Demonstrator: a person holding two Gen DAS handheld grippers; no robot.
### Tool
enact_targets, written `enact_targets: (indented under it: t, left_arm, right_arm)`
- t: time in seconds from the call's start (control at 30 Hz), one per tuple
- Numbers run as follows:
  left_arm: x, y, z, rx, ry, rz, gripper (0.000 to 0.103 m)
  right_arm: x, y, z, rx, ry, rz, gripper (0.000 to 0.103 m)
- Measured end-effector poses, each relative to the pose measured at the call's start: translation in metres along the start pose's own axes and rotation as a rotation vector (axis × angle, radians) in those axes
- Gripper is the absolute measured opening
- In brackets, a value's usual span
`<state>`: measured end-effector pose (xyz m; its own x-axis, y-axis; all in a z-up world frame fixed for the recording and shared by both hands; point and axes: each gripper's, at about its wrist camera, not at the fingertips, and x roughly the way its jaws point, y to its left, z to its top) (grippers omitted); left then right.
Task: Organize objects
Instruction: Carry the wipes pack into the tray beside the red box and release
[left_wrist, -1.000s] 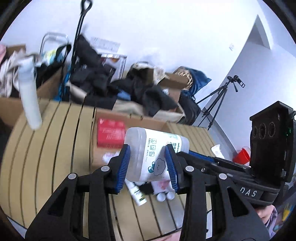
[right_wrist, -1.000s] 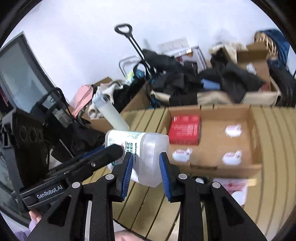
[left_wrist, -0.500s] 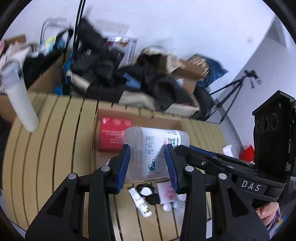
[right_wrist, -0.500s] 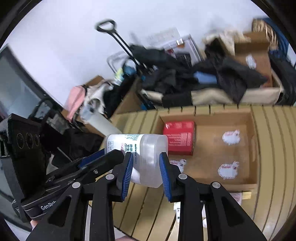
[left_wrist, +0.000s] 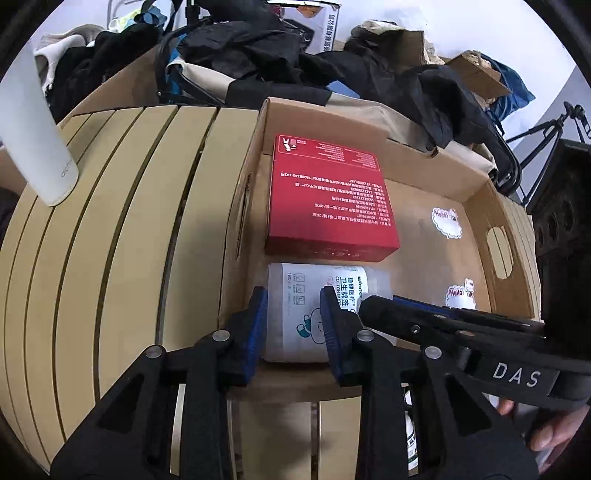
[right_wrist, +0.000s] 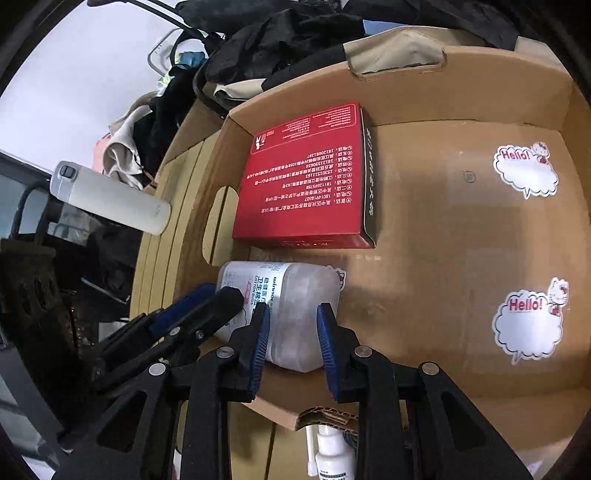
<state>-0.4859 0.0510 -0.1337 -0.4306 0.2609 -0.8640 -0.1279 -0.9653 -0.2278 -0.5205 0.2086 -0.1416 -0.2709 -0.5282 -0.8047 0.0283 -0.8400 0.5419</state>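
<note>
so I've just lowered the translucent plastic cotton-bud tub (left_wrist: 314, 314) into the brown cardboard tray (left_wrist: 491, 206), both grippers (left_wrist: 293, 325) (right_wrist: 291, 341) still pinching it, release next I guess

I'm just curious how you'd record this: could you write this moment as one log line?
step: placing | object: cotton bud jar in cardboard box, beside red box | left gripper: shut on jar | right gripper: shut on jar

Your cardboard box (left_wrist: 461, 184) sitting on the table (left_wrist: 110, 221), packet (left_wrist: 325, 199) lying inside at its far left, cotton bud jar (left_wrist: 306, 310) lying just in front of it, flask (left_wrist: 33, 136) standing well left of the box.
</note>
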Motion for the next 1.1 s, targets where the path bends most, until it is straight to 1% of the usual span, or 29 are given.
enact_targets:
  t: [0.1,0.2,0.23,0.27,0.3,0.33,0.37,0.4,0.43,0.47,0.53,0.57,0.67,0.73,0.8,0.9,0.97,1.1]
  left_arm:
    - [-0.003,-0.001,0.001,0.004,0.012,-0.003,0.026]
    - [-0.014,0.0,0.001,-0.032,0.052,-0.02,0.036]
    - [-0.022,-0.001,0.0,-0.042,0.049,-0.021,0.043]
    - [-0.034,-0.004,0.0,-0.039,0.028,-0.002,0.055]
    - [-0.05,-0.008,-0.001,-0.024,-0.009,0.026,0.061]
    - [-0.06,-0.011,0.0,-0.015,-0.033,0.042,0.072]
    - [-0.076,-0.014,-0.001,-0.004,-0.067,0.059,0.082]
    - [-0.094,-0.018,-0.002,0.006,-0.098,0.07,0.086]
    - [-0.109,-0.02,-0.003,0.015,-0.117,0.075,0.096]
    - [-0.127,-0.024,-0.005,0.027,-0.14,0.078,0.102]
    - [-0.162,-0.032,-0.012,0.061,-0.183,0.086,0.103]
    - [-0.183,-0.039,-0.017,0.087,-0.202,0.098,0.103]
    - [-0.224,-0.05,-0.033,0.123,-0.249,0.123,0.103]
    - [-0.25,-0.056,-0.048,0.128,-0.283,0.122,0.103]
    - [-0.27,-0.061,-0.062,0.131,-0.307,0.114,0.103]
    - [-0.295,-0.069,-0.085,0.151,-0.335,0.103,0.103]
    - [-0.306,-0.074,-0.099,0.17,-0.351,0.096,0.103]
    - [-0.319,-0.08,-0.126,0.185,-0.361,0.113,0.103]
  right_arm:
    - [-0.004,0.002,-0.001,-0.022,-0.006,-0.02,0.031]
    - [-0.012,0.009,-0.006,-0.046,-0.012,-0.084,0.032]
    - [-0.02,0.012,-0.01,-0.057,-0.022,-0.092,0.034]
    - [-0.032,0.015,-0.013,-0.07,-0.039,-0.104,0.035]
    - [-0.041,0.019,-0.013,-0.083,-0.057,-0.116,0.039]
    - [-0.055,0.025,-0.016,-0.1,-0.085,-0.133,0.044]
    - [-0.072,0.03,-0.021,-0.117,-0.119,-0.156,0.055]
    - [-0.089,0.036,-0.026,-0.132,-0.154,-0.185,0.071]
    - [-0.103,0.041,-0.03,-0.145,-0.182,-0.204,0.079]
    - [-0.121,0.047,-0.037,-0.162,-0.213,-0.221,0.086]
    - [-0.151,0.058,-0.049,-0.197,-0.257,-0.259,0.086]
    - [-0.167,0.063,-0.057,-0.221,-0.274,-0.293,0.086]
    - [-0.21,0.073,-0.085,-0.291,-0.316,-0.386,0.086]
    - [-0.235,0.071,-0.106,-0.305,-0.343,-0.417,0.086]
    - [-0.26,0.065,-0.128,-0.287,-0.366,-0.414,0.086]
    - [-0.287,0.06,-0.153,-0.262,-0.392,-0.391,0.086]
    - [-0.299,0.062,-0.167,-0.262,-0.413,-0.379,0.086]
    - [-0.315,0.071,-0.197,-0.268,-0.446,-0.364,0.086]
